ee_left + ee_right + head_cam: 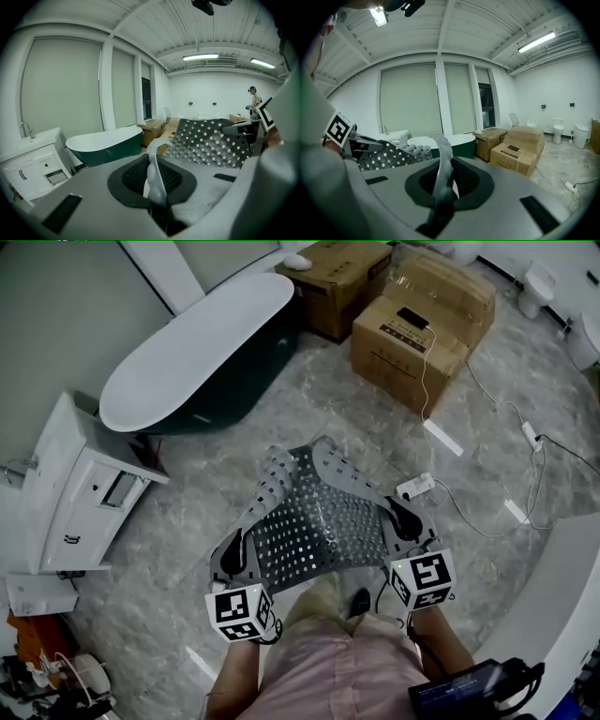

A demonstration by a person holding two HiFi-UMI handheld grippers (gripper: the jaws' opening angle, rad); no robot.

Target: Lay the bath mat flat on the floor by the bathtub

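Observation:
A grey perforated bath mat [314,512] with suction cups hangs in the air between my two grippers, its far end curling upward. My left gripper [232,557] is shut on the mat's near left corner, and the mat's pale edge [156,180] runs up between its jaws. My right gripper [405,521] is shut on the near right corner, with the mat's edge [440,180] pinched there. The dark green bathtub [202,352] with a white rim stands on the marble floor [309,418] ahead and to the left. The rest of the mat [208,140] shows beyond the left jaws.
A white vanity cabinet [70,488] stands at the left. Two cardboard boxes [422,324] sit beyond the tub, with a white cable and power strip [417,487] trailing across the floor at the right. White toilets [536,287] stand at the far right. A person [254,99] stands far off.

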